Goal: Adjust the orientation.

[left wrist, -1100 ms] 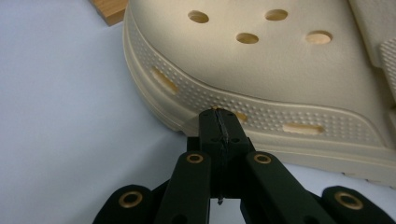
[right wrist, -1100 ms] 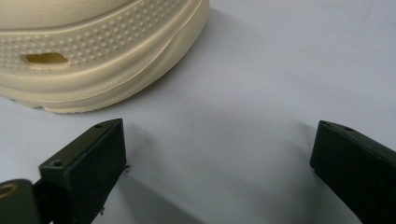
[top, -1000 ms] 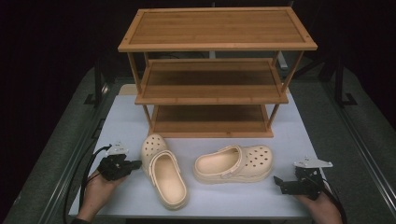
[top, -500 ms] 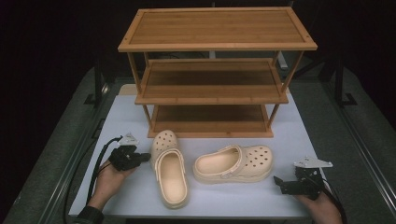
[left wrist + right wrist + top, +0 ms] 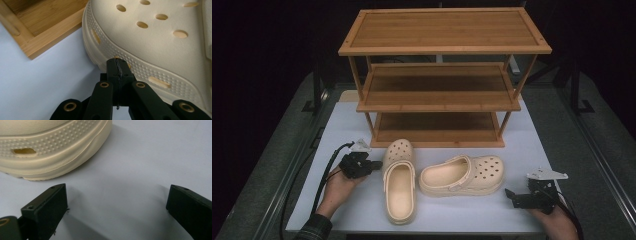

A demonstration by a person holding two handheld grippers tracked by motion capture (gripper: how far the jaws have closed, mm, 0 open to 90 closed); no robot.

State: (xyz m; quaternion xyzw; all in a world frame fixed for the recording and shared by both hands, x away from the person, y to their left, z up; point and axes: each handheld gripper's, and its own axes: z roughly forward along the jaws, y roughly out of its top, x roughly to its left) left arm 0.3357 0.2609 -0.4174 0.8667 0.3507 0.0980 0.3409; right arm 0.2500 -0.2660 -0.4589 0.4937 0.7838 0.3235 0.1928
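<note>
Two cream foam clogs lie on the white table in front of a wooden shoe rack (image 5: 442,50). The left clog (image 5: 399,185) points its toe at the rack. The right clog (image 5: 462,175) lies crosswise with its toe to the right. My left gripper (image 5: 377,164) is shut with nothing between its jaws. In the left gripper view its tip (image 5: 117,62) sits right against the perforated side of the left clog (image 5: 155,37). My right gripper (image 5: 510,196) stands open on the table, a short way off the toe of the right clog (image 5: 50,147), with bare table between its jaws (image 5: 117,202).
The rack has three bamboo shelves; its bottom shelf (image 5: 45,27) lies just beyond the left clog's toe. The white table (image 5: 532,145) ends in dark floor on both sides. Black cables trail from both grippers toward the near edge.
My left hand has moved right and toward the rack, and the left clog has shifted right with it, its toe now closer to the bottom shelf. The right hand has not moved.
</note>
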